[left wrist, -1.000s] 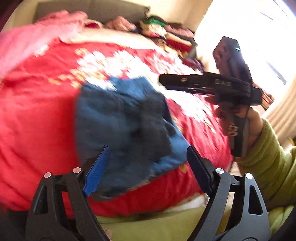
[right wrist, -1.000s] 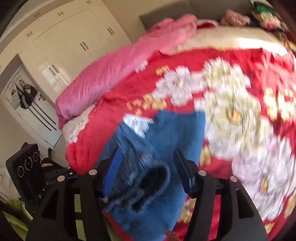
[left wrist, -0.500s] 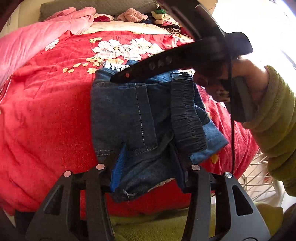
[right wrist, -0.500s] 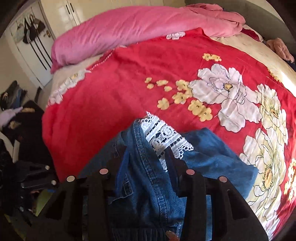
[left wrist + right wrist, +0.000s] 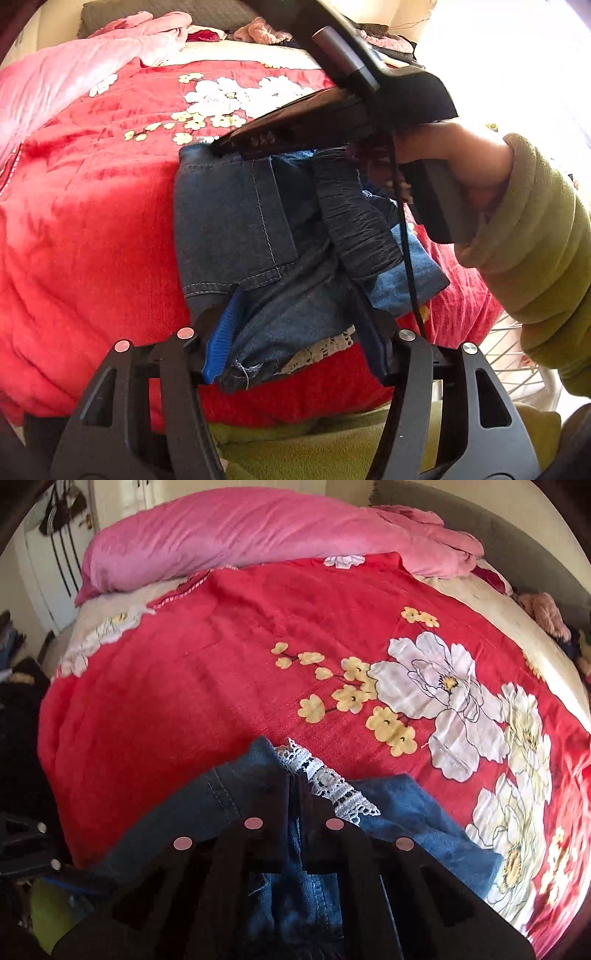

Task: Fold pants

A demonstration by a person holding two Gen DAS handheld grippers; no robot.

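Observation:
Blue denim pants (image 5: 255,229) with a white lace hem lie folded on the red floral blanket (image 5: 88,221). My left gripper (image 5: 299,332) straddles the near edge of the pants, its jaws apart with denim between them, not pinched. My right gripper (image 5: 295,794) is shut on the far edge of the pants (image 5: 240,801), beside the lace trim (image 5: 328,786). In the left wrist view the right gripper (image 5: 225,147) reaches in from the right, tips on the far edge of the denim.
A pink duvet (image 5: 236,531) lies rolled along the far side of the bed. Piled clothes (image 5: 258,33) sit at the headboard. A white wire basket (image 5: 517,358) stands beside the bed at right. White wardrobe doors (image 5: 48,565) stand at left.
The right gripper came down onto the far edge of the pants and closed on it. The left gripper moved in around the near edge.

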